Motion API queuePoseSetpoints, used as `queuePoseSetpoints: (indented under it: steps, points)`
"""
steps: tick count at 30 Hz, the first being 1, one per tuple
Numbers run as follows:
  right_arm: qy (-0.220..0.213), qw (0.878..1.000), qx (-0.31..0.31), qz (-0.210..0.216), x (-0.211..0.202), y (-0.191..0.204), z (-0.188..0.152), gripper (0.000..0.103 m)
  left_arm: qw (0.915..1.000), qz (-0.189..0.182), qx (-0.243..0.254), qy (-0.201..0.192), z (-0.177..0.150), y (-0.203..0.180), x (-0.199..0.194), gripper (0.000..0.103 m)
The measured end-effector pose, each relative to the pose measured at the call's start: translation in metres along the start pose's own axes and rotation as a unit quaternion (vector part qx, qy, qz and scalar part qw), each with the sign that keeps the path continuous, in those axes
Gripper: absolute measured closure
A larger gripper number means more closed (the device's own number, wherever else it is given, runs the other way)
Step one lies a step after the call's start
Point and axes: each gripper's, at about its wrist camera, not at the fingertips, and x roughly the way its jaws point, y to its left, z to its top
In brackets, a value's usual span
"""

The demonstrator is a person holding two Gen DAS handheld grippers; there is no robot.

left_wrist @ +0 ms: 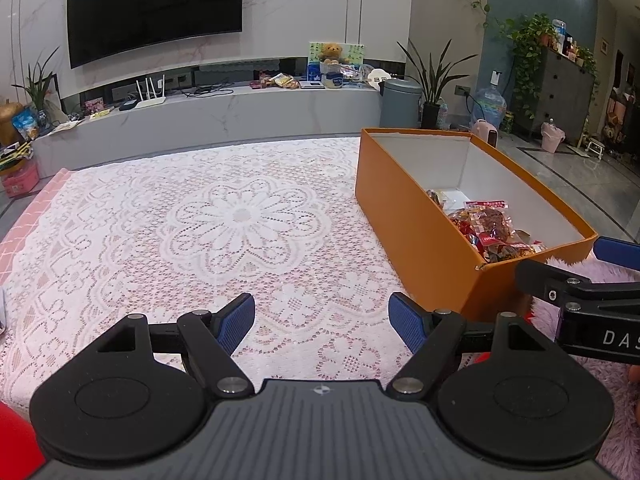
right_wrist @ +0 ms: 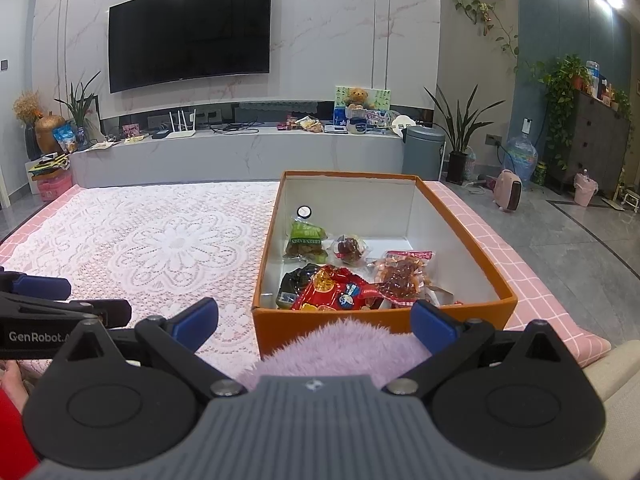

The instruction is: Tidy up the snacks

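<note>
An orange box (right_wrist: 472, 220) with a white inside stands on the lace-covered table (right_wrist: 160, 240). It holds several snack packets: a green raisin bag (right_wrist: 305, 241), a red packet (right_wrist: 340, 290), a clear pack of brown pieces (right_wrist: 402, 276) and a small round sweet (right_wrist: 350, 249). In the left wrist view the box (left_wrist: 420, 232) is at the right. My left gripper (left_wrist: 322, 322) is open and empty over the lace. My right gripper (right_wrist: 314, 322) is open and empty, just in front of the box's near wall, above a fuzzy lilac sleeve (right_wrist: 340, 344).
A grey TV bench (right_wrist: 240, 156) with a router and clutter runs behind the table under a wall TV (right_wrist: 190, 32). A grey bin (right_wrist: 424, 152), plants and a water bottle stand at the right on the tiled floor. The table's pink edge (right_wrist: 532, 276) lies right of the box.
</note>
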Motion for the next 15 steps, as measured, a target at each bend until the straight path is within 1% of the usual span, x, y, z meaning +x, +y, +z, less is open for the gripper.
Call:
queuePoseSetpoints:
  steps: [15]
  points:
    - [0.000,1.000,0.000,0.000,0.0002,0.0005,-0.0002,0.003,1.0000,-0.002,0.002,0.002,-0.0002,-0.0023,-0.0010,0.014]
